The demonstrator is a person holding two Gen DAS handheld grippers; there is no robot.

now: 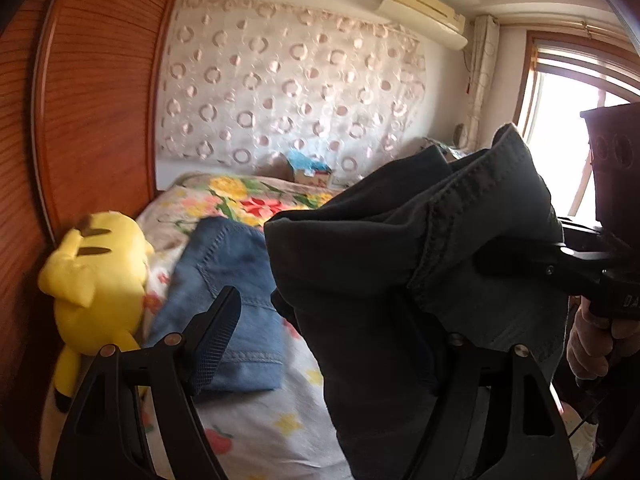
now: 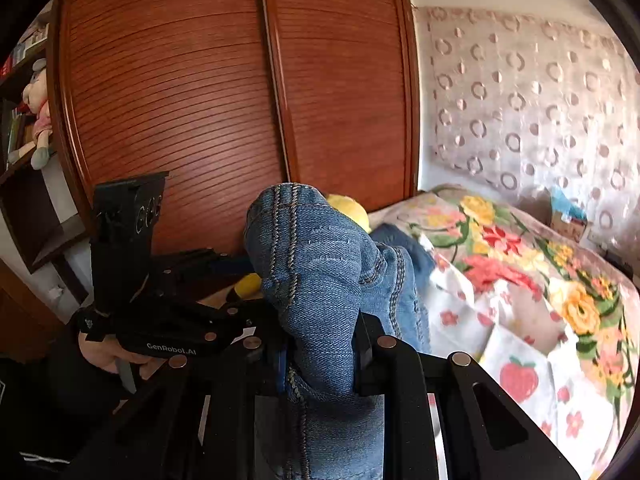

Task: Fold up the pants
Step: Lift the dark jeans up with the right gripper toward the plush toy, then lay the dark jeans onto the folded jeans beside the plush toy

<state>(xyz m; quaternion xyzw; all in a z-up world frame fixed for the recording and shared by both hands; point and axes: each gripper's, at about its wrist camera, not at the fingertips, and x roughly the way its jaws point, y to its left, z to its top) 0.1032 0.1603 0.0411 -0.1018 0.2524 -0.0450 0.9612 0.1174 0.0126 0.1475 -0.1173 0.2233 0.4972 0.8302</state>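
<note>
1. The right claw (image 2: 322, 356) is closed on the pants (image 2: 316, 264); its two pads pinch a bunched seam of blue denim.
2. The pants are lifted above the bed (image 2: 520, 280), and the cloth hangs down between the two claws.
3. The left claw (image 1: 320, 320) stands open. Its left finger is bare, and the pants, which look dark in this view, cover its right finger.
4. In the left wrist view the right claw bites the same cloth from the right side.
5. Another folded denim piece (image 1: 236, 280) lies on the flowered bed cover, just beside a yellow plush toy (image 1: 96, 272).
6. A wooden wardrobe (image 2: 180, 100) stands behind the bed.
</note>
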